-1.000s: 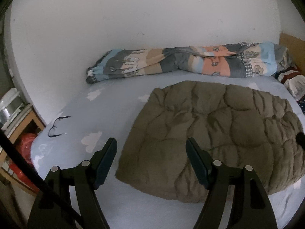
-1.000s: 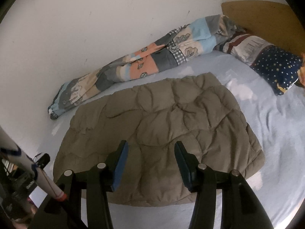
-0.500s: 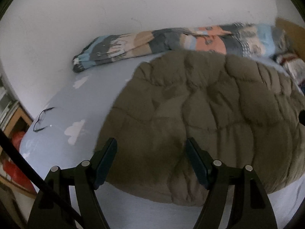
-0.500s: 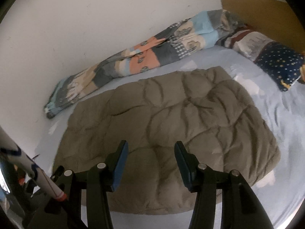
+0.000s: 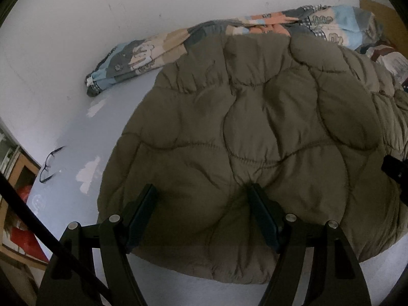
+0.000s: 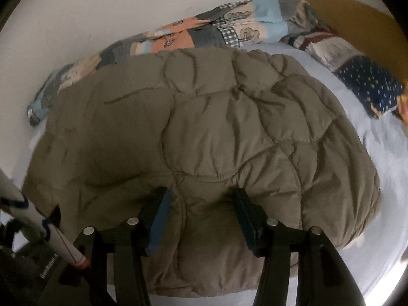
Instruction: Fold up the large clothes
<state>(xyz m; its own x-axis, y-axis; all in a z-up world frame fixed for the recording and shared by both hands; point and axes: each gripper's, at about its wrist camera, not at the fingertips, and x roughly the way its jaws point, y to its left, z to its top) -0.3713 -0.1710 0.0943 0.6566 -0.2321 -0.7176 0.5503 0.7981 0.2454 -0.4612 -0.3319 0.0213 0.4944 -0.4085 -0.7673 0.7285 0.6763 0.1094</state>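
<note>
An olive quilted puffer garment [image 5: 255,132] lies spread flat on a light blue bed sheet [image 5: 84,127]; it fills most of both views. In the left wrist view my left gripper [image 5: 201,187] hangs open low over the garment's near left part, with padded fabric showing between its fingers and no pad pressing on it. My right gripper [image 6: 202,191] is also open, low over the garment [image 6: 216,127] near its front edge, with a stitched seam between the fingers. Neither gripper holds anything.
A rolled patchwork quilt [image 5: 158,48] lies along the white wall behind the garment. Black glasses [image 5: 49,164] rest on the sheet at the left. A starred navy pillow [image 6: 372,86] and a wooden headboard [image 6: 357,17] are at the right. A white pole [image 6: 38,224] crosses the lower left.
Both grippers have come down and closer to the garment, which now looks much larger. Their jaws stand about as wide as before.
</note>
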